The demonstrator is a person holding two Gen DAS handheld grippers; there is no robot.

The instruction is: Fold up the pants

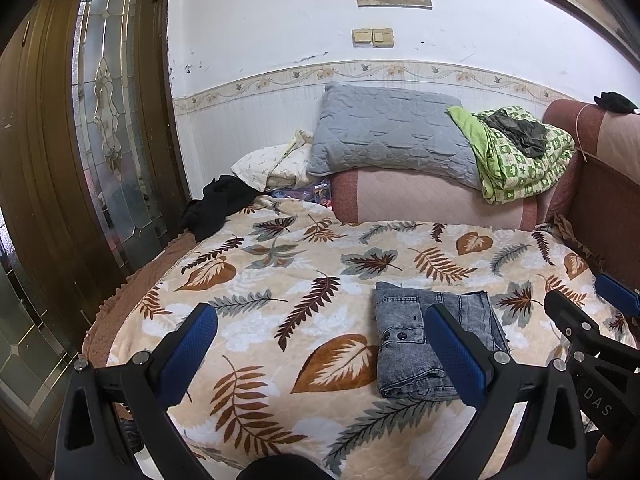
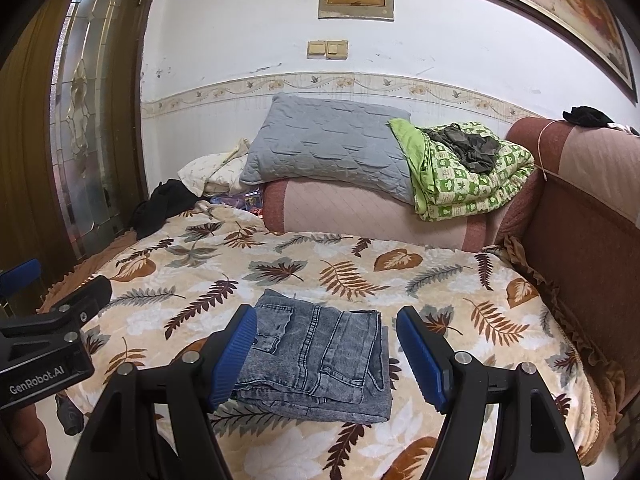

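1. Leaf-print blanket covers the bed.
2. Grey pillow at its far edge, against the wall.
3. Green quilt beside the pillow.
4. Black garment at the far left corner.

The folded pants lie on the bed cover, near its front edge and toward its right half. Behind the cover's back edge stands a cushion block, with a pillow leaning on top of it against the wall. A bundled quilt sits on the block's right end, beside the sofa arm along the right edge. At the back left corner lies a dark garment, next to the door.
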